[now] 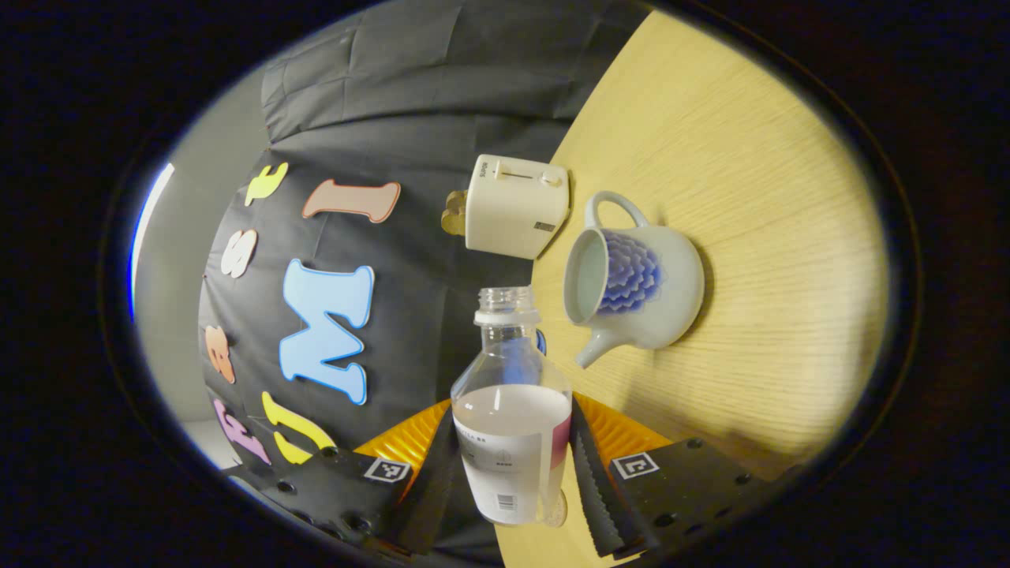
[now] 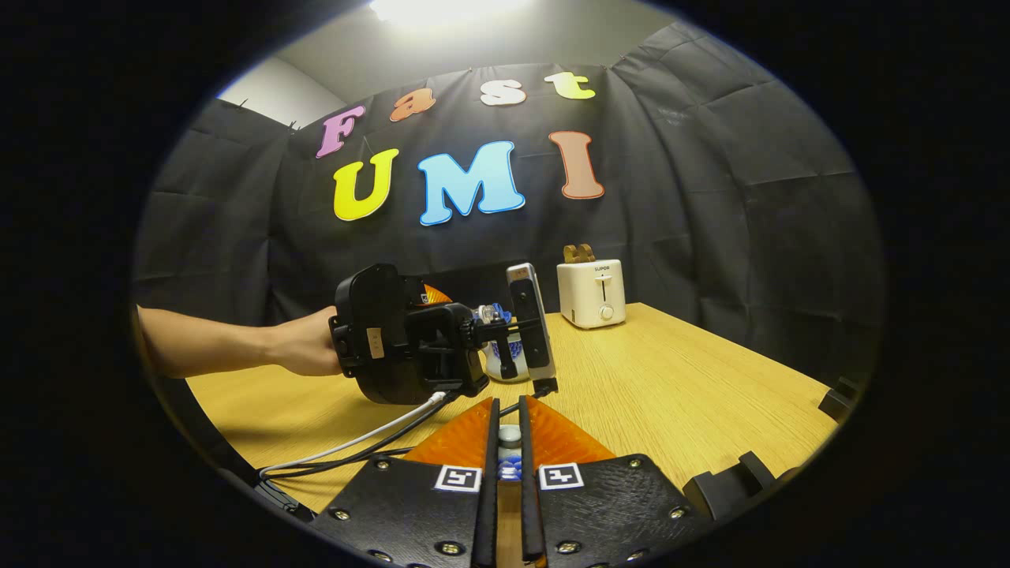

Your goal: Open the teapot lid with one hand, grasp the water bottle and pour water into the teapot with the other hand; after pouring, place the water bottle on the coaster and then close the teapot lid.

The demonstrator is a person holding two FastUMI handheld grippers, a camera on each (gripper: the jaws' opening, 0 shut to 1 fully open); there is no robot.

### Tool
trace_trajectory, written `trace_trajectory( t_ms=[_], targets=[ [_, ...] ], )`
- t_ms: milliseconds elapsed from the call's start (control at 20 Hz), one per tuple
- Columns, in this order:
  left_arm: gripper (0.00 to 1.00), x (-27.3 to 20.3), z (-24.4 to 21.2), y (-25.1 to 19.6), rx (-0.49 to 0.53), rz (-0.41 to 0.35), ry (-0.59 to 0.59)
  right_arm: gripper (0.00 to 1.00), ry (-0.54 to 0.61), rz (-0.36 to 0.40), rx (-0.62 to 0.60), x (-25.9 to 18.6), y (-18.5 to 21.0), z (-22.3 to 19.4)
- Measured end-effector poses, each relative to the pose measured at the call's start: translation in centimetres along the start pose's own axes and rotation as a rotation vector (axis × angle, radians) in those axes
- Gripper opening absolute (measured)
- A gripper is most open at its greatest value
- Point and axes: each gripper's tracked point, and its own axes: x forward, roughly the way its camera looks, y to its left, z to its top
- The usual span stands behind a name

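Left claw [image 1: 511, 465] grips tilted water bottle [image 1: 513, 426] beside lidless teapot [image 1: 635, 276]; right claw [image 2: 505, 465] pinches lid [image 2: 510, 455].

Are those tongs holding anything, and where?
Left tongs clamp the water bottle around its labelled body. Right tongs pinch the teapot lid by its knob.

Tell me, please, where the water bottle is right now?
In the left gripper view the water bottle sits clamped in the left tool, uncapped, its mouth near the open teapot, with the toaster beyond.
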Motion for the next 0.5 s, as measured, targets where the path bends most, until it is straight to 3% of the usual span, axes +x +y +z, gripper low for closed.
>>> trace_trajectory(
  t_ms=[500],
  targets=[
    [0.84,0.43,0.08,-0.31,0.145,-0.044,0.039,0.12,0.007,0.002,0.002,0.03,0.04,-0.11]
  ],
)
